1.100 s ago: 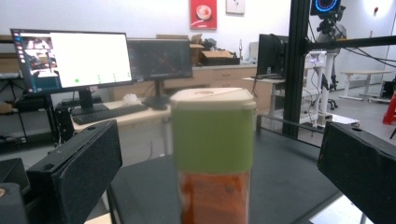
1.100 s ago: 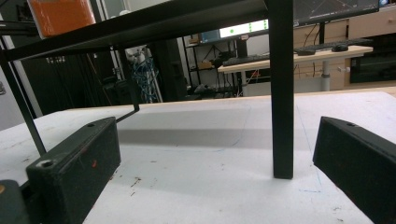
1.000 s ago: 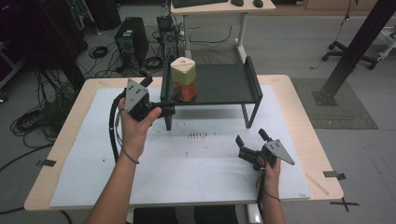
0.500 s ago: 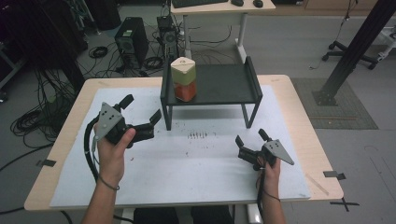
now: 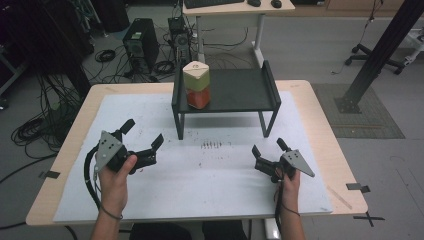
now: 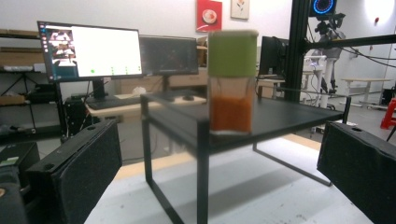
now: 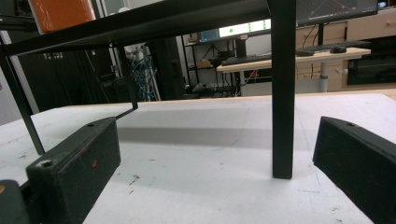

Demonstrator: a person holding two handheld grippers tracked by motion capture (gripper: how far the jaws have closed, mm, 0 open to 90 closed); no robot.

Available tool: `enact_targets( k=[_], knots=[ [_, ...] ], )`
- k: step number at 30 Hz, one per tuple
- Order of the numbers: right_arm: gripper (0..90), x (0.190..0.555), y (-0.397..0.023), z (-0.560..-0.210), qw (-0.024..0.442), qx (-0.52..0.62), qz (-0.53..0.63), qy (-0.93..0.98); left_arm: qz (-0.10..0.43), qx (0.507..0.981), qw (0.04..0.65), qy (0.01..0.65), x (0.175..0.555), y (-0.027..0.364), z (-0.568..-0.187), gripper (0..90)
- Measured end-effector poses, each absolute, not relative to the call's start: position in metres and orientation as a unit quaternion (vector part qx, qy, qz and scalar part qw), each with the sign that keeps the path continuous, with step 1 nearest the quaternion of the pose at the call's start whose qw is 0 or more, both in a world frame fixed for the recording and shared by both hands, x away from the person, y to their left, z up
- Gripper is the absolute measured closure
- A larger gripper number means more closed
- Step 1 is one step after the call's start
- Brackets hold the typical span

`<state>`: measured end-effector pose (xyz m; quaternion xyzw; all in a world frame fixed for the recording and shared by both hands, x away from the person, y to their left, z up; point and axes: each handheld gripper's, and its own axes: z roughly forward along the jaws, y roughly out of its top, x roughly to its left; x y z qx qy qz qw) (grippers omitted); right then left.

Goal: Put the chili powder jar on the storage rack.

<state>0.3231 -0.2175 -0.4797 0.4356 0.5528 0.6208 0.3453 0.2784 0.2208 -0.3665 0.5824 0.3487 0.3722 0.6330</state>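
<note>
Toward the lower left of the high view, we hold the left gripper point(image 5: 144, 134) above the white mat point(image 5: 215, 170), its jaws spread wide and empty. At lower right, the right gripper point(image 5: 269, 148) rests low over the mat, jaws likewise parted with nothing between them. Near the top centre, we see a green-lidded jar point(image 5: 196, 85) with orange contents standing upright at the left end of the black shelf point(image 5: 240, 90), well apart from both grippers.

We saw a jar point(image 5: 196, 84) (green band, orange contents) standing upright on the black stand's point(image 5: 240, 95) left end.
</note>
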Motion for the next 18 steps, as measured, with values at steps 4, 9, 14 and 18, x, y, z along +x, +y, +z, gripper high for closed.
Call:
enact_targets(
  k=[4, 9, 14, 18],
  knots=[
    [0.4, 0.323, -0.217, -0.48, 0.346, 0.435, 0.62, 0.554, 0.372, 0.586, 0.628, 0.352, 0.275, 0.223, -0.382, 0.2],
    [0.4, 0.323, -0.217, -0.48, 0.346, 0.434, 0.62, 0.554, 0.372, 0.585, 0.625, 0.36, 0.274, 0.226, -0.397, 0.2],
    [0.4, 0.323, -0.217, -0.48, 0.347, 0.433, 0.62, 0.555, 0.376, 0.587, 0.619, 0.362, 0.274, 0.227, -0.41, 0.2],
    [0.4, 0.323, -0.217, -0.48, 0.347, 0.432, 0.619, 0.556, 0.376, 0.583, 0.62, 0.367, 0.274, 0.228, -0.42, 0.2]
  ],
)
